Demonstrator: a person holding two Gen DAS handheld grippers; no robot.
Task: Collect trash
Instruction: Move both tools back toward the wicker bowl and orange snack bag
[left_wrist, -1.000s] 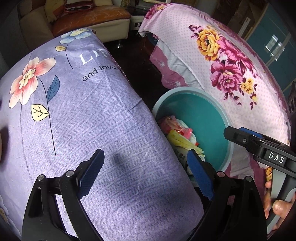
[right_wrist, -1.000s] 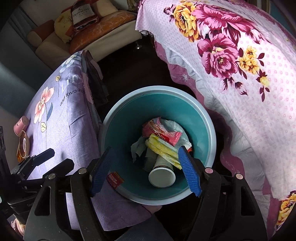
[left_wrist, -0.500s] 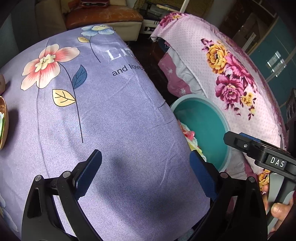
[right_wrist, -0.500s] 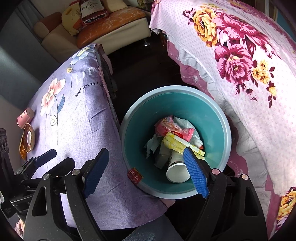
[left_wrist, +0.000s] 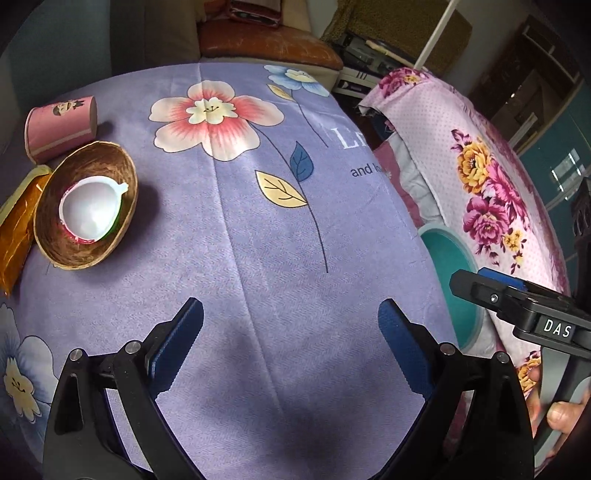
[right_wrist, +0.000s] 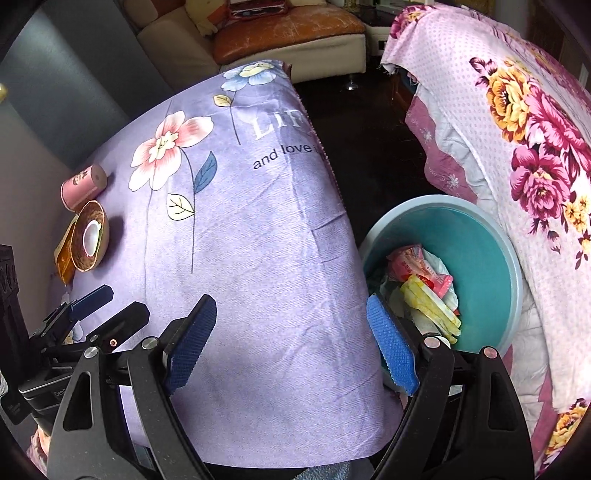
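Lilac floral cloth over counter, teal bin at rt edge, part hidden; both grippers agape, empty.

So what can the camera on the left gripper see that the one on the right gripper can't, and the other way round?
Only the left wrist view shows a thumb gripping the right gripper's handle. Only the right wrist view looks into the teal bin, with its pink wrapper and yellow wrapper; the left view catches just a sliver of the bin. Both show the purple flowered cloth, the pink paper cup on its side, the brown bowl-shaped shell and the orange packet beside it.
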